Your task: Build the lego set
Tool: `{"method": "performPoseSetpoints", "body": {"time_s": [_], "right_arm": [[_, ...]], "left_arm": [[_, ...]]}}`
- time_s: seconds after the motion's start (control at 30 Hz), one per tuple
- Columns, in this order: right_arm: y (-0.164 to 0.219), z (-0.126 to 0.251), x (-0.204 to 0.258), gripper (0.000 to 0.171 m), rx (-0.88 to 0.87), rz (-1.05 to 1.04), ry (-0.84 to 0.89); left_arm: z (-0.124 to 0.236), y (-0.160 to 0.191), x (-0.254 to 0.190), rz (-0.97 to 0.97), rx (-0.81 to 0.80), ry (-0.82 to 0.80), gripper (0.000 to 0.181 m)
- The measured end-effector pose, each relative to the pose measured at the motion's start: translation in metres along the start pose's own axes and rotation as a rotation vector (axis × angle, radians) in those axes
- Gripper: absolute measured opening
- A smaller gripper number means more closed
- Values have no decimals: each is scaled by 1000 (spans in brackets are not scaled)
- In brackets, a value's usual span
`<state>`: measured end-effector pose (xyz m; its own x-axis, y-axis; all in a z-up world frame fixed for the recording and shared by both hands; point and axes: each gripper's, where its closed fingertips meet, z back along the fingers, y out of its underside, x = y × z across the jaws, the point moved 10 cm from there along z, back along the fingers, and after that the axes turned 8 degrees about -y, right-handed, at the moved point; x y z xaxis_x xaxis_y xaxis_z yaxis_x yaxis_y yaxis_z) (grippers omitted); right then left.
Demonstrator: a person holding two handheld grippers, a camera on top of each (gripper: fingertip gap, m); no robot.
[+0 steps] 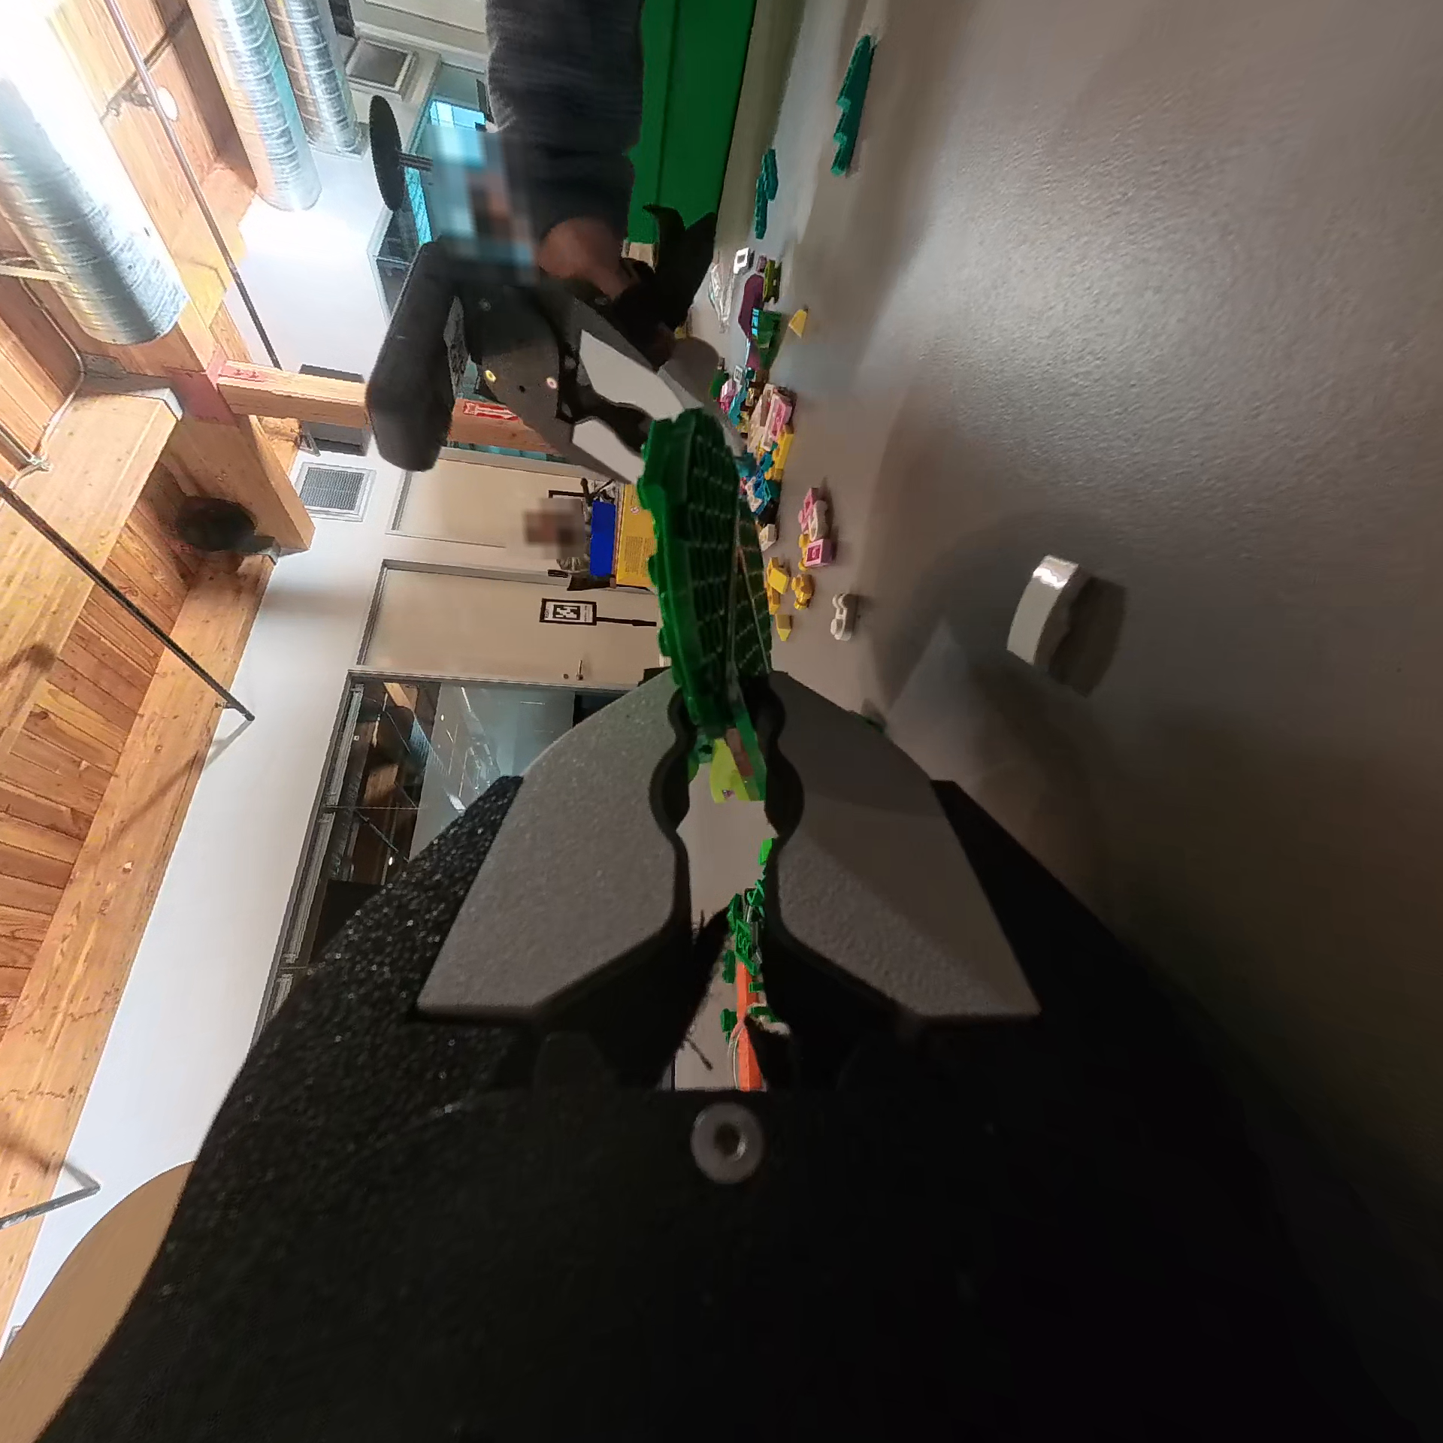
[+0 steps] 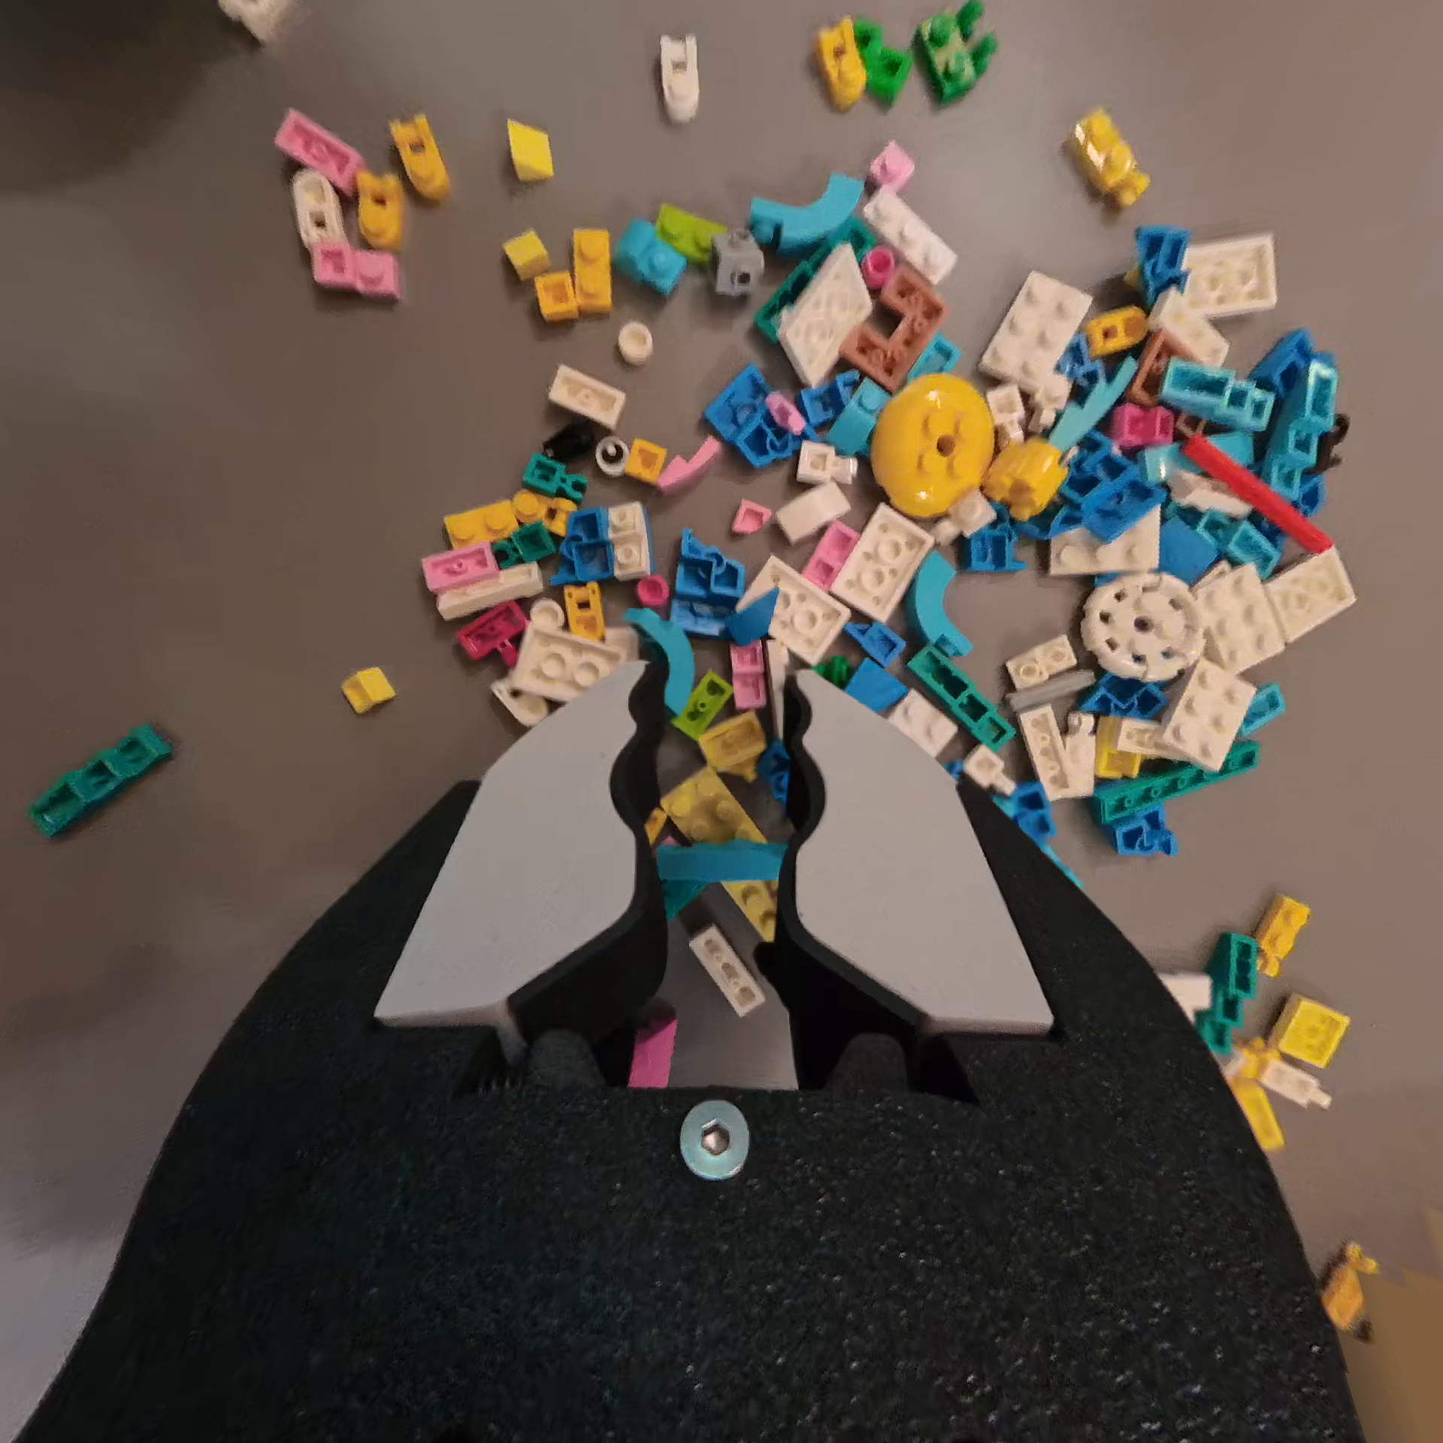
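bench (image 2: 195, 468): matt grey, smooth | bricks (image 2: 1038, 328) ahead of right tool (image 2: 722, 691): glossy plastic | tool bodies: rough black grainy | green plate (image 1: 707, 562) in left tool (image 1: 722, 722): studded plastic

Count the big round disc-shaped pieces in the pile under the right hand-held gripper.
2. A yellow round disc sits mid-pile, beside a yellow flower-like piece. A white spoked disc lies lower right of it, among white plates. Others may be buried under the heap.

Motion-blurred loose bricks (image 2: 859, 484), some behind the right hand-held gripper (image 2: 718, 695).
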<state>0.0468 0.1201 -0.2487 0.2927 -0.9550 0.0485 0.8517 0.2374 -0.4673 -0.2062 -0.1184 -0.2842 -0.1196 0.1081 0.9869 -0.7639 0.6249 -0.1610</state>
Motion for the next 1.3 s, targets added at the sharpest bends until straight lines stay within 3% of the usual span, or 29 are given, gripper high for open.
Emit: {"method": "performPoseSetpoints", "body": {"time_s": [0.13,0.27,0.4,0.63,0.83,0.97,1.07,1.3], "right_arm": [[10,10,-7,26,51,-52,90],[-10,10,5,27,-90,10,-54],[-24,-7,20,28,-64,130,-111],[-18,-9,9,18,20,66,32],[-27,-11,25,29,-89,164,-89],[-27,-23,34,27,34,235,-120],[-25,-17,31,18,45,197,-183],[-24,-14,33,22,56,222,-146]], "left_arm": [[0,0,0,3,-1,3,14],[-1,0,-1,5,0,5,14],[0,1,0,8,0,3,14],[0,2,1,13,-2,8,14],[1,2,1,18,-1,5,14],[0,2,2,18,-2,5,14],[2,2,2,17,-5,10,14],[1,2,1,12,-9,13,14]]}}
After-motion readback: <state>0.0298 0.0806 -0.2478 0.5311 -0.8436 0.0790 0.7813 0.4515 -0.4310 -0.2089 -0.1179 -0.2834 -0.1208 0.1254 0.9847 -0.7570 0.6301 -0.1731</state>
